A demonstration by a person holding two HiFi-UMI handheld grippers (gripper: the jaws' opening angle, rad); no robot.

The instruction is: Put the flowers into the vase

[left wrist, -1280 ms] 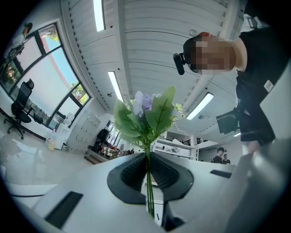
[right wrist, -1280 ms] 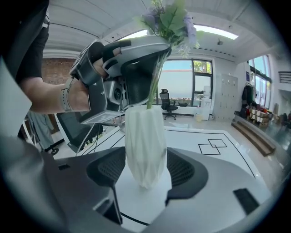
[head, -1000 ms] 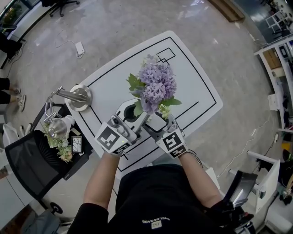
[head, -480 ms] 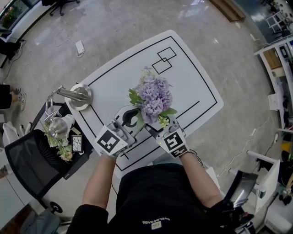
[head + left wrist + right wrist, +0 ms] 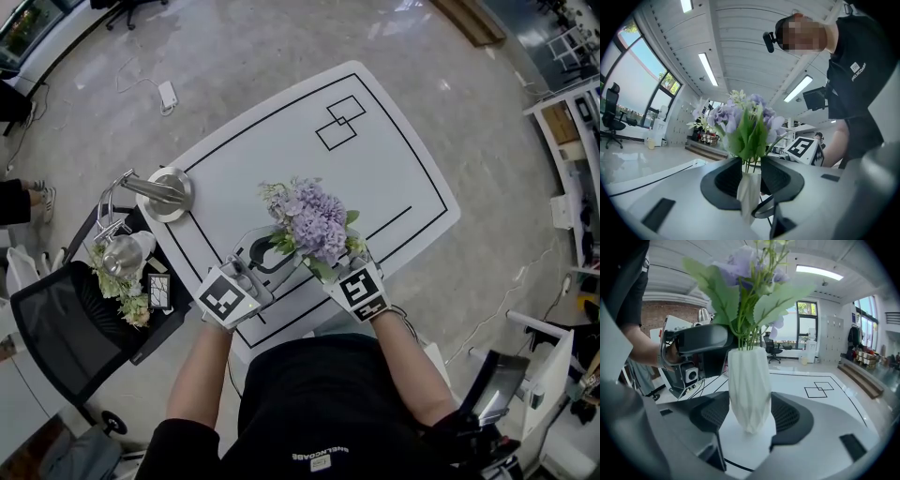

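A bunch of purple flowers [image 5: 314, 220] with green leaves stands with its stems in a white faceted vase [image 5: 749, 385] on the white table [image 5: 375, 159]. In the head view the blooms hide the vase. My right gripper [image 5: 336, 267] is shut on the vase's lower body, a pad against each side. My left gripper [image 5: 267, 253] sits level at the vase's rim with the stems [image 5: 750, 164] between its jaws. Those jaws are opening and the pads stand clear of the stems. The vase's top [image 5: 749, 197] shows just below them.
A metal stand with a round base [image 5: 161, 194] sits at the table's left edge. A dark side cart [image 5: 141, 291] beside it holds more flowers and a metal object. A black chair [image 5: 56, 328] is at lower left. Two overlapping squares [image 5: 339, 122] are drawn at the table's far end.
The flowers sank lower and came nearer me, down into the vase. My left gripper went down with them and its jaws parted. The right gripper stayed put.
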